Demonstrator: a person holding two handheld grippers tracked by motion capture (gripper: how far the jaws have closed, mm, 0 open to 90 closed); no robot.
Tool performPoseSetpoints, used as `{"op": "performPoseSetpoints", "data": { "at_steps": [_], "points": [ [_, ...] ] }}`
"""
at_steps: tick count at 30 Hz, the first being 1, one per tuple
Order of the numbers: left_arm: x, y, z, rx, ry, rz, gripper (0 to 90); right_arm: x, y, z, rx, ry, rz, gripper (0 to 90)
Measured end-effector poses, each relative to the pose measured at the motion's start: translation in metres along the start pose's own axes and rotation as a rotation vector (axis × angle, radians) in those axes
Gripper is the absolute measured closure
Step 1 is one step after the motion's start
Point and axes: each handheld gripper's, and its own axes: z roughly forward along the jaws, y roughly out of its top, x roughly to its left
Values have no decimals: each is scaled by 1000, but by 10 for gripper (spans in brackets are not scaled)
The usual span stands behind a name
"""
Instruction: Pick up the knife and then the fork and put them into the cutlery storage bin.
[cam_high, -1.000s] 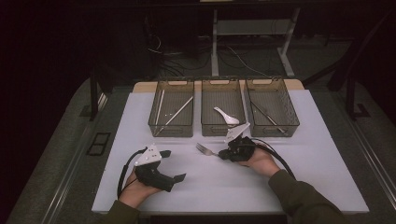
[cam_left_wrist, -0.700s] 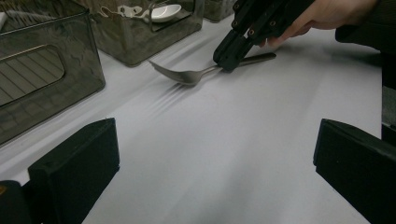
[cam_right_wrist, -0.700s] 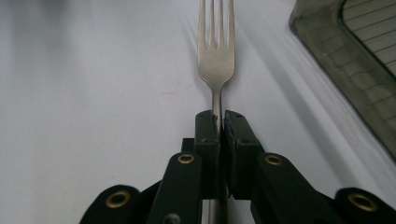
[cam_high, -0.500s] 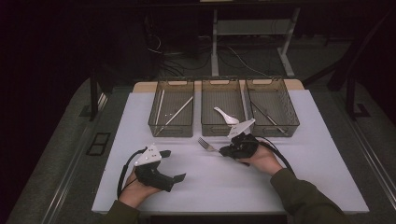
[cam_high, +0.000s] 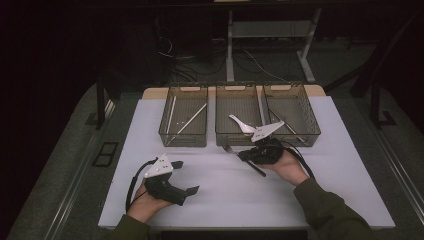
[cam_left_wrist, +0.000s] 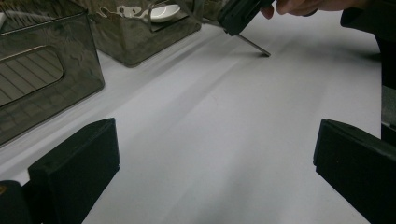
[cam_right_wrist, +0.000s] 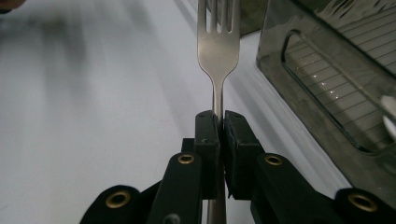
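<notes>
Right tongs (cam_right_wrist: 218, 122) clamped on fork (cam_right_wrist: 218, 44) beside middle bin (cam_high: 239, 112); left tongs (cam_left_wrist: 210, 163) apart, resting on table (cam_high: 225, 190).

fork (cam_right_wrist: 218, 46): shiny smooth metal | fingers (cam_right_wrist: 208, 140): black matt plastic | bins (cam_high: 184, 116): see-through smoky plastic, glossy | spoon (cam_high: 242, 124): white, glossy | tabletop (cam_high: 300, 197): white, smooth, matt

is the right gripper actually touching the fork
Touching. In the right gripper view the right gripper has both jaws pressed shut on the neck of the fork.
</notes>
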Motion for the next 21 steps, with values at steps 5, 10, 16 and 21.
{"op": "performPoseSetpoints", "data": {
  "at_steps": [5, 10, 16, 21],
  "points": [
    [0, 0, 0, 0, 0, 0, 0, -1, 1, -5, -18, 0, 6, 843],
    [0, 0, 0, -1, 0, 0, 0, -2, 3, -11, -37, 1, 8, 843],
    [0, 0, 0, 0, 1, 1, 0, -4, 3, -16, -56, 6, 15, 847],
    [0, 0, 0, -1, 1, 1, 0, -6, 3, -22, -77, 9, 28, 851]
  ]
}}
